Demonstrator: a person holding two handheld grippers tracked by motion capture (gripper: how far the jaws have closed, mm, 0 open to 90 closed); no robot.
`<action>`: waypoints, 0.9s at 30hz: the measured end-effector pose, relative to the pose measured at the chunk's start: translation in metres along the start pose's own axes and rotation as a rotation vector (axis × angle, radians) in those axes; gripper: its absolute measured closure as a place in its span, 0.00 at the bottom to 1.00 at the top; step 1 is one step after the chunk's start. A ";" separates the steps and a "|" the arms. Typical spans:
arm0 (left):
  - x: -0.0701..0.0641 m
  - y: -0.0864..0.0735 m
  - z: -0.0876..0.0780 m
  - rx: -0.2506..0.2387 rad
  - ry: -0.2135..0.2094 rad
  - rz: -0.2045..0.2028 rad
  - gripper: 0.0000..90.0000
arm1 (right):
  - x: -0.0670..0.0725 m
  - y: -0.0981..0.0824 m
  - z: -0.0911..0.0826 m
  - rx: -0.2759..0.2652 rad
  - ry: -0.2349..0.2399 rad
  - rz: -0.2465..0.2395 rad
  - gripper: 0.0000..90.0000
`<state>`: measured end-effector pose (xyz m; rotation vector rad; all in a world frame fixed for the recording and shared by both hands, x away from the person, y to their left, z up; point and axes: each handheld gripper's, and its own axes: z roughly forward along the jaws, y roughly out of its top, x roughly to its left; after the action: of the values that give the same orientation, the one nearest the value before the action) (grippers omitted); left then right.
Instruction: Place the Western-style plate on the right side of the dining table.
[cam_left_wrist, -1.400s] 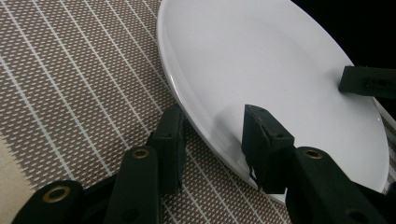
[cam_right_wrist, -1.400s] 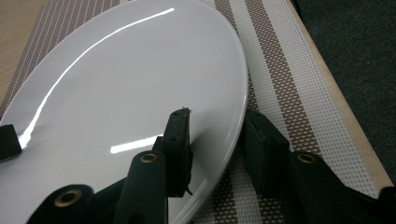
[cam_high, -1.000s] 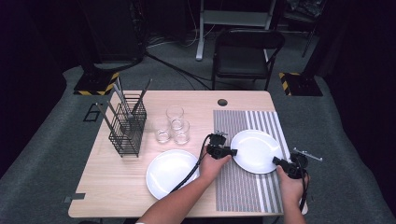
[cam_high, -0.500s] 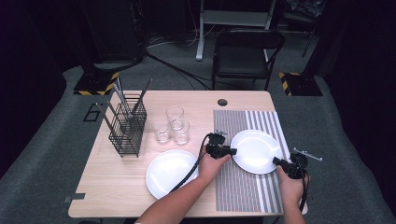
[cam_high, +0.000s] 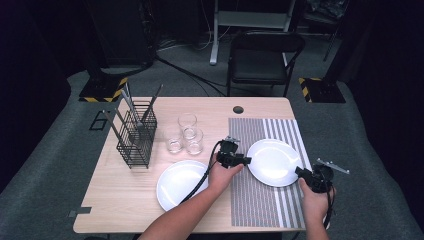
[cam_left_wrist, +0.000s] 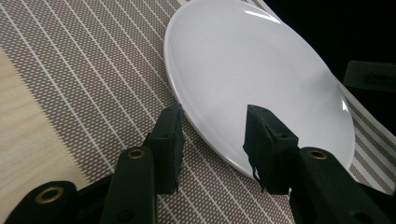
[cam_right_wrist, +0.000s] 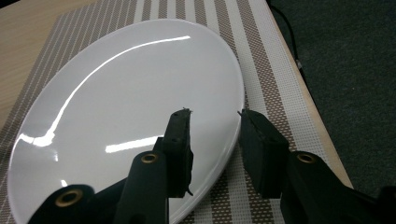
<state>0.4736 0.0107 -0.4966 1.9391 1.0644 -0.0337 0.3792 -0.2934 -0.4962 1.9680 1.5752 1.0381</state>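
glasses (cam_high: 186, 135) and rack (cam_high: 136, 134) crowd left

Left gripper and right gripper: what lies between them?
In the high view, the white plate on the striped placemat lies between the left gripper and right gripper, one at each rim.

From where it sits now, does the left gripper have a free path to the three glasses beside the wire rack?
Probably yes. The left gripper sits at the edge of the plate on the mat, its jaws open and holding nothing. The glasses stand on bare wood just beyond it, with nothing between them; the wire rack stands off to their far side.
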 end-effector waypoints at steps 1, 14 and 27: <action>0.001 0.000 -0.002 0.005 -0.004 0.005 0.63 | 0.001 0.000 -0.001 -0.001 0.004 -0.002 0.70; 0.009 0.009 -0.038 0.027 -0.014 0.049 0.58 | 0.031 0.007 -0.017 0.002 0.045 -0.113 0.68; 0.022 0.012 -0.082 -0.011 -0.008 0.082 0.63 | 0.055 0.011 -0.025 -0.002 0.084 -0.196 0.66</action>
<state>0.4662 0.0809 -0.4481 1.9696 0.9768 0.0105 0.3720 -0.2472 -0.4566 1.7470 1.7701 1.0530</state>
